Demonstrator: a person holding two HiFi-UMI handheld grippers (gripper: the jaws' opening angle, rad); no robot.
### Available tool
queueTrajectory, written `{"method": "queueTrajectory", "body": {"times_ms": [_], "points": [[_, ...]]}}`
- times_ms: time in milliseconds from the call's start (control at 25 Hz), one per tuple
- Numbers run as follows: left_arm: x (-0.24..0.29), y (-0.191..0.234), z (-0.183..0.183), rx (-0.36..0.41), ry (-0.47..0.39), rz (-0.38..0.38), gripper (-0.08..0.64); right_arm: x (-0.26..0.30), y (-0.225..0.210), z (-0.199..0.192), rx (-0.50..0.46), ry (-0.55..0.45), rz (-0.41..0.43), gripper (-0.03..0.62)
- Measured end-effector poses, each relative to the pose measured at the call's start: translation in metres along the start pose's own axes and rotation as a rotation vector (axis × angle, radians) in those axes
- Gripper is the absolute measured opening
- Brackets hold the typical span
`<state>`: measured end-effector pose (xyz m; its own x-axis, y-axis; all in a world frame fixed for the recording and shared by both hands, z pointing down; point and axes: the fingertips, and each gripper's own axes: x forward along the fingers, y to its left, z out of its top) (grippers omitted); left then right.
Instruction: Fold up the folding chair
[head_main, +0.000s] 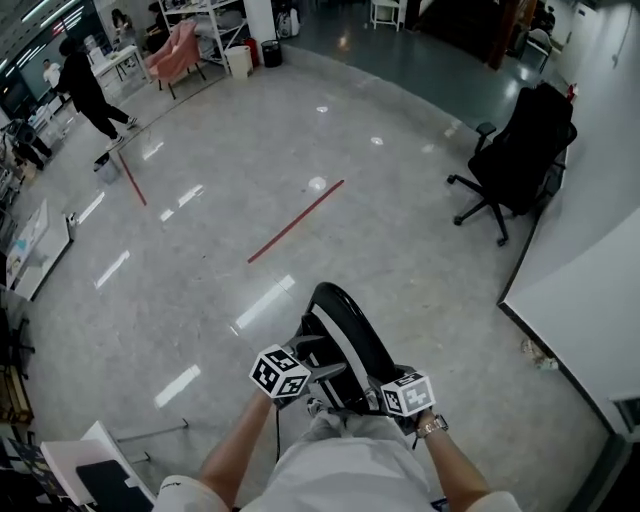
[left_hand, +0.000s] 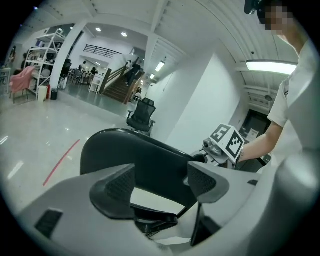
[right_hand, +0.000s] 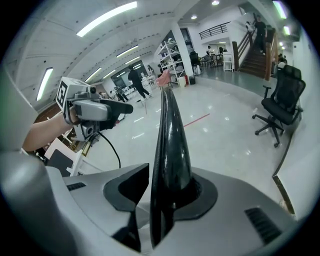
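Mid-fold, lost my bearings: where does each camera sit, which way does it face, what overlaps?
Head view: on the person's head, steeply down at the folding chair; left gripper, right gripper, both forearms show.
Left gripper view: on that gripper, faces the chair's broad side past open jaws; right gripper shows.
Right gripper view: on that gripper, looks along the chair's edge clamped between its jaws; left gripper shows.
Shared: all see the office chair.

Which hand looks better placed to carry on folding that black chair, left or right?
Right, most likely. The right tool has the folding chair's thin edge between its jaws, apparently clamped. The left tool's jaws stand apart, with the chair beyond them and ungripped.
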<state>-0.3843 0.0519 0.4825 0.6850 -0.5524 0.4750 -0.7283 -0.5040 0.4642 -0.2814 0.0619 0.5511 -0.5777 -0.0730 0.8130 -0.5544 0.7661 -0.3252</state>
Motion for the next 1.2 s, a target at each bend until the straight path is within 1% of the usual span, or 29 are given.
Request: {"method": "queueTrajectory", "body": {"times_ms": [120, 240, 320, 440, 560, 680, 800, 880, 1000, 1120, 1200], "points": [[0.003, -0.002, 0.018, 0.067, 0.031, -0.006, 0.341, 0.0, 0.003, 0.0, -0.002, -0.003, 0.006, 0.153], [0.011, -0.01, 0.028, 0.15, 0.091, -0.007, 0.34, -0.004, 0.005, -0.002, -0.003, 0.0, 0.015, 0.153], [0.019, -0.016, 0.035, 0.197, 0.125, -0.022, 0.34, -0.004, 0.004, -0.001, -0.001, 0.002, 0.018, 0.153], [0.031, -0.021, 0.047, 0.234, 0.147, -0.043, 0.34, -0.006, 0.003, 0.0, -0.016, 0.012, 0.028, 0.153], [0.043, -0.021, 0.049, 0.274, 0.171, -0.033, 0.34, -0.006, 0.001, -0.003, -0.046, 0.016, 0.04, 0.153], [0.05, -0.017, 0.049, 0.321, 0.206, -0.035, 0.34, -0.002, -0.004, -0.001, -0.043, 0.019, 0.04, 0.153], [0.05, -0.014, 0.048, 0.354, 0.242, -0.069, 0.34, 0.0, -0.007, 0.001, -0.01, 0.031, 0.034, 0.153], [0.05, -0.009, 0.05, 0.394, 0.274, -0.088, 0.339, 0.0, -0.01, -0.002, 0.002, 0.04, 0.03, 0.153], [0.054, 0.006, 0.063, 0.483, 0.318, -0.119, 0.341, 0.001, -0.013, 0.002, 0.0, 0.039, 0.026, 0.153], [0.062, 0.02, 0.07, 0.568, 0.367, -0.183, 0.339, 0.006, -0.015, 0.002, -0.001, 0.038, 0.015, 0.149], [0.065, 0.03, 0.068, 0.664, 0.425, -0.231, 0.339, 0.01, -0.013, 0.003, -0.002, 0.035, 0.01, 0.144]]}}
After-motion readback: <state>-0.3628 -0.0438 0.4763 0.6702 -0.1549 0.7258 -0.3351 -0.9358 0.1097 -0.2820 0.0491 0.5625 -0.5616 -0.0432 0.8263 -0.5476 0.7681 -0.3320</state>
